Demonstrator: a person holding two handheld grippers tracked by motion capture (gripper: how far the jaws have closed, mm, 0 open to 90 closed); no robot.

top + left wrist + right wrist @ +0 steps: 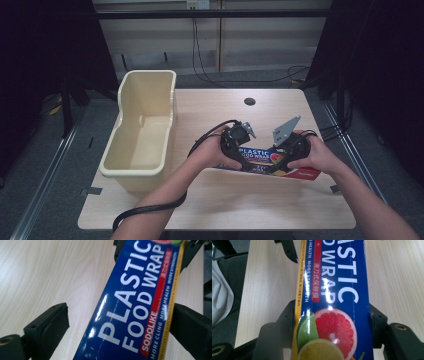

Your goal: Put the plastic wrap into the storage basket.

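Note:
A long blue box of plastic food wrap [260, 159] lies on the wooden table [225, 205], right of centre. My right gripper [291, 152] is shut on its right end; in the right gripper view both pads press the box [337, 285] by the printed citrus fruit, gripper [332, 322]. My left gripper [234, 147] straddles the left end. In the left gripper view its jaws stand wide around the box [135, 302], gripper [122, 322]: one pad [53, 323] is clear of the box, the other pad [190, 325] sits at its yellow edge.
A cream plastic tub [131, 172] stands empty along the table's left side, overhanging its edge. A round cable hole [249, 101] is at the table's back. A black cable [150, 207] trails from the left gripper over the front edge.

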